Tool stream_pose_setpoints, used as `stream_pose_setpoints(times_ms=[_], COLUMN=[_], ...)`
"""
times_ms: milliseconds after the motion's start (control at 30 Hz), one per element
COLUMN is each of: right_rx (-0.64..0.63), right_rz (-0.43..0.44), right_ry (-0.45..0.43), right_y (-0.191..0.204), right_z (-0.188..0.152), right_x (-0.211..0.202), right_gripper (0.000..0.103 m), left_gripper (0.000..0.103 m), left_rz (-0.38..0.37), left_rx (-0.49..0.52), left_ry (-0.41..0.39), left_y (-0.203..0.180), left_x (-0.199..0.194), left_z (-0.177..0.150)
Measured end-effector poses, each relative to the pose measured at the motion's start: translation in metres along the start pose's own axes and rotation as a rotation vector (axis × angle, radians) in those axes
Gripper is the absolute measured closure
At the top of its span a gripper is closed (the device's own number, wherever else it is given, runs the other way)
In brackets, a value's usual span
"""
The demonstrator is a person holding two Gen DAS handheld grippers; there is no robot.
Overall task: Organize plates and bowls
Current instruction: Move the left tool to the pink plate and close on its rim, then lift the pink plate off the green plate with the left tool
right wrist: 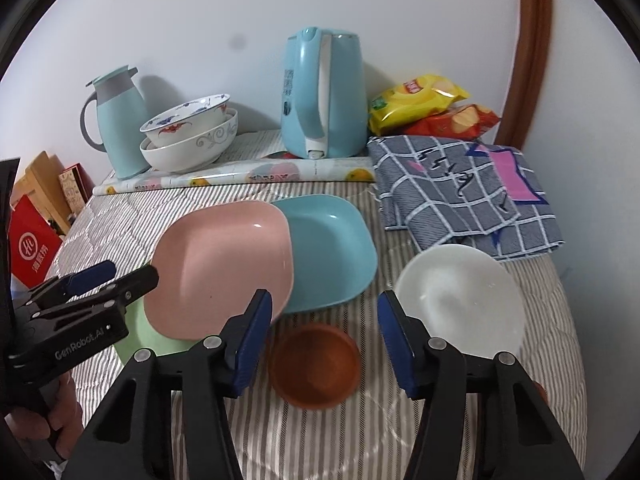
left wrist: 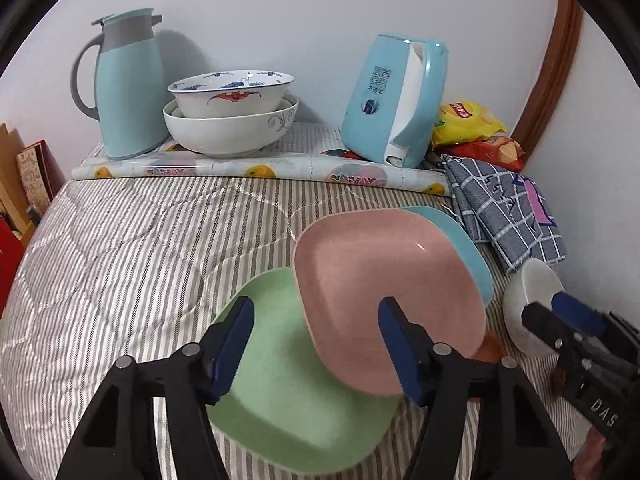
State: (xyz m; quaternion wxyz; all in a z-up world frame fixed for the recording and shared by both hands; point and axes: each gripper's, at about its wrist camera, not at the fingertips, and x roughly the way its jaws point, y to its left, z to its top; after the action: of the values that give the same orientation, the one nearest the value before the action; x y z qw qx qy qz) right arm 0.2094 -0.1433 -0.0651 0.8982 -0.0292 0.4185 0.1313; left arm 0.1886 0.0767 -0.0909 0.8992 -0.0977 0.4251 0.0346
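A pink square plate [left wrist: 384, 276] lies tilted, overlapping a green plate [left wrist: 288, 392] and a blue plate [left wrist: 468, 244]. My left gripper [left wrist: 316, 344] is open and empty, its fingers over the green and pink plates. In the right wrist view the pink plate [right wrist: 224, 264] and blue plate [right wrist: 332, 248] lie on the striped bed, with a small brown bowl [right wrist: 314, 364] and a white bowl [right wrist: 460, 300] in front. My right gripper [right wrist: 324, 340] is open and empty above the brown bowl. The left gripper [right wrist: 116, 280] shows at left.
Two stacked porcelain bowls [left wrist: 232, 112] stand at the back beside a teal thermos [left wrist: 124, 84] and a blue kettle [left wrist: 396, 100] on a patterned mat. Snack bags [right wrist: 428, 108] and a checked cloth [right wrist: 464, 184] lie at right. Boxes [right wrist: 32, 240] stand at left.
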Motion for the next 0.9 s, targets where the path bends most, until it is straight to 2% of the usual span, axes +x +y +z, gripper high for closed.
stream_pose_setpoints(times_ms=[67, 333, 467, 533, 600, 667, 767, 900], right_rx=[0.001, 0.021, 0.019, 0.015, 0.016, 0.015, 0.01, -0.006], right_rz=[0.012, 0.072, 0.083, 0.088, 0.085, 0.085, 0.077, 0.037], right_ry=[0.02, 0.081, 0.123, 0.142, 0.154, 0.167, 0.178, 0.152], right_y=[0.001, 0.007, 0.011, 0.012, 0.012, 0.012, 0.013, 0.013], right_z=[0.002, 0.003, 0.002, 0.002, 0.002, 0.002, 0.003, 0.006], right_x=[0.007, 0.029, 0.04, 0.045, 0.05, 0.054, 0.058, 0.059], right_gripper=[0.058, 0.058, 0.058, 0.059, 0.063, 0.076, 0.089, 0.092], left_gripper=[0.044, 0.045, 0.055, 0.063, 0.072, 0.082, 0.089, 0.093], left_rz=[-0.007, -0.032, -0.058, -0.073, -0.087, -0.103, -0.121, -0.124], left_rx=[-0.003, 0.002, -0.01, -0.015, -0.018, -0.017, -0.022, -0.025], left_ry=[0.006, 0.023, 0.039, 0.049, 0.06, 0.064, 0.071, 0.067], left_y=[0.001, 0.001, 0.003, 0.004, 0.004, 0.004, 0.005, 0.008], left_x=[0.008, 0.04, 0.053, 0.06, 0.065, 0.068, 0.07, 0.068], left_z=[0.005, 0.022, 0.026, 0.028, 0.028, 0.028, 0.027, 0.024])
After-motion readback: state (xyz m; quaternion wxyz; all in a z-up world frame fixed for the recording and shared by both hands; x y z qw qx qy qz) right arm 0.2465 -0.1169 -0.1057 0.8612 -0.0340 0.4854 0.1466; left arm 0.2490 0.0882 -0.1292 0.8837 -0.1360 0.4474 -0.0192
